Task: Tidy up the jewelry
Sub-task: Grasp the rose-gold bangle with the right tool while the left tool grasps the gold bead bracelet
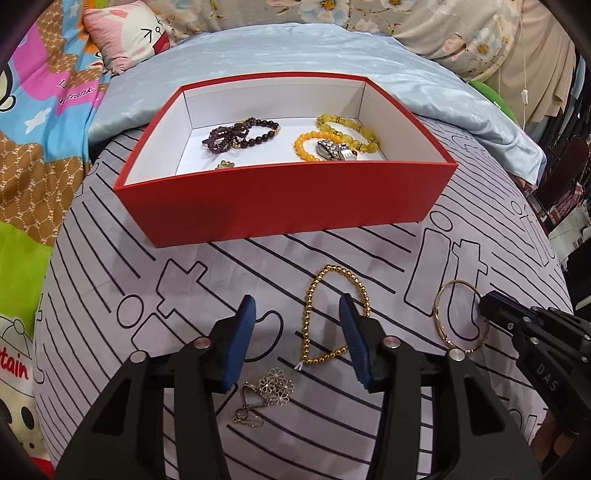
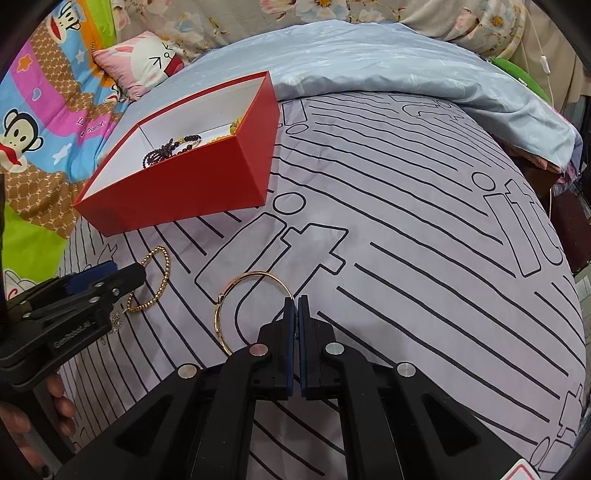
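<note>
A red box (image 1: 280, 199) with white inside stands on the bed and holds a purple bead bracelet (image 1: 236, 137), yellow bead bracelets (image 1: 343, 133) and a silver watch (image 1: 334, 150). My left gripper (image 1: 297, 314) is open, its blue pads on either side of a gold bead bracelet (image 1: 314, 306) lying on the cover. A silver flower piece (image 1: 275, 386) lies just below it. My right gripper (image 2: 296, 306) is shut on the rim of a thin gold bangle (image 2: 236, 295), which rests on the cover. The box also shows in the right wrist view (image 2: 184, 184).
The bed cover (image 2: 406, 240) is lilac with black stripes and letters. A pale blue quilt (image 1: 295, 51) lies behind the box. A pink rabbit cushion (image 1: 125, 33) and a cartoon blanket (image 1: 33, 129) lie to the left.
</note>
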